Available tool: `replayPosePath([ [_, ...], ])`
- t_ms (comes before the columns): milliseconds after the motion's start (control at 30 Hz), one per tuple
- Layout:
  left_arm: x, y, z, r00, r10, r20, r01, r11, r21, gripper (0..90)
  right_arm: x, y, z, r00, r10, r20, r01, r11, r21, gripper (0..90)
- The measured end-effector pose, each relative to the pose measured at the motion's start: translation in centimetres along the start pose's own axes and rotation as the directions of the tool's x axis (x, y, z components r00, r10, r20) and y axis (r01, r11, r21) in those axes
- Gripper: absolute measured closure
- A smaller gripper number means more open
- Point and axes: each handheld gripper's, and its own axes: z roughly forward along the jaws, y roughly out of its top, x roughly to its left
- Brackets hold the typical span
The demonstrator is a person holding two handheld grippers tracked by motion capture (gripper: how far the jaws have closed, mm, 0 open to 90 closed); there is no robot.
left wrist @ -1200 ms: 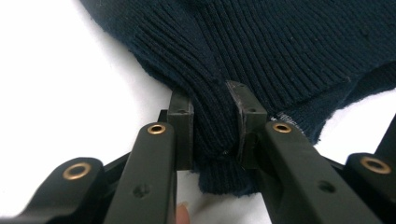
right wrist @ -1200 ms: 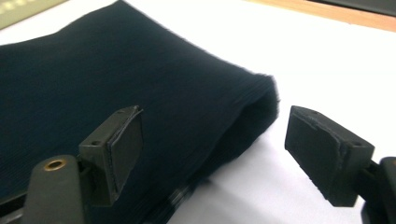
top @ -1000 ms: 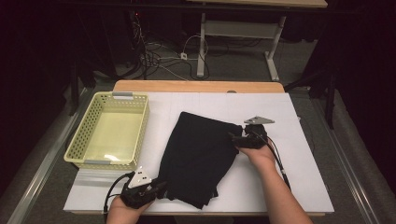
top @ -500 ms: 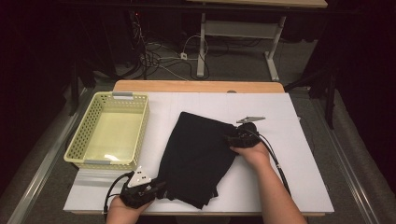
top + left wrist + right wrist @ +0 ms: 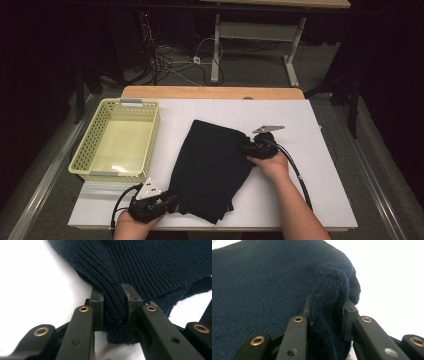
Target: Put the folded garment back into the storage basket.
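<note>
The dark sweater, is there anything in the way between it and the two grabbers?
No, nothing is in the way. The left gripper already pinches the ribbed hem of the dark knit sweater at its near corner, and the right gripper, whose jaws have just been closing, has a fold of its right edge bunched between them.

Dk ribbed knit cloth garment (image 5: 212,167); perforated plastic basket (image 5: 80,155).
</note>
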Motion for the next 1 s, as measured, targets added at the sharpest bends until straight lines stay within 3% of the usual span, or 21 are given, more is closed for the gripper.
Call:
replayPosePath([
  [100, 0.0, 0.2, 0.0, 0.9999, 0.016, -0.005, -0.016, 0.9998, 0.009, 72.9, 0.2, 0.0, -0.1, 0.9995, -0.027, 0.014, 0.027, 1.0, 0.0, 74.1],
  [267, 0.2, 0.7, 0.0, 0.9998, 0.016, 0.012, -0.016, 0.9992, 0.037, 73.0, 0.4, -0.1, -0.2, 0.9993, -0.03, 0.021, 0.031, 1.0, -0.007, 74.5],
  [467, 0.2, 2.0, -0.2, 0.9992, 0.041, 0.004, -0.041, 0.9921, 0.119, 73.0, 0.8, -0.1, -0.4, 0.9965, -0.061, 0.057, 0.062, 0.998, -0.018, 75.7],
  [567, 0.0, 2.8, -0.1, 0.9972, 0.074, -0.006, -0.072, 0.9829, 0.17, 73.1, 1.1, 0.0, -0.7, 0.9945, -0.076, 0.072, 0.078, 0.997, -0.018, 76.1],
  [633, -0.1, 3.5, -0.2, 0.9979, 0.064, -0.01, -0.061, 0.9765, 0.207, 73.2, 1.2, 0.1, -0.8, 0.9922, -0.095, 0.08, 0.097, 0.995, -0.025, 76.3],
  [767, -0.2, 4.6, -0.1, 0.9963, 0.085, -0.017, -0.077, 0.9599, 0.27, 73.4, 1.5, 0.4, -1.2, 0.9896, -0.106, 0.098, 0.11, 0.993, -0.042, 76.8],
  [900, 0.2, 6.0, -0.2, 0.999, 0.044, -0.01, -0.038, 0.9409, 0.336, 73.4, 1.8, 0.7, -1.6, 0.9876, -0.114, 0.108, 0.122, 0.99, -0.074, 76.8],
  [967, 0.3, 6.6, -0.4, 0.999, 0.043, -0.01, -0.037, 0.9305, 0.364, 73.5, 1.9, 0.9, -1.9, 0.9867, -0.12, 0.11, 0.13, 0.987, -0.093, 76.9],
  [1000, 0.4, 6.9, -0.5, 0.9991, 0.042, -0.011, -0.035, 0.9287, 0.369, 73.6, 2.1, 1.0, -2.0, 0.9855, -0.125, 0.114, 0.137, 0.986, -0.099, 76.9],
])
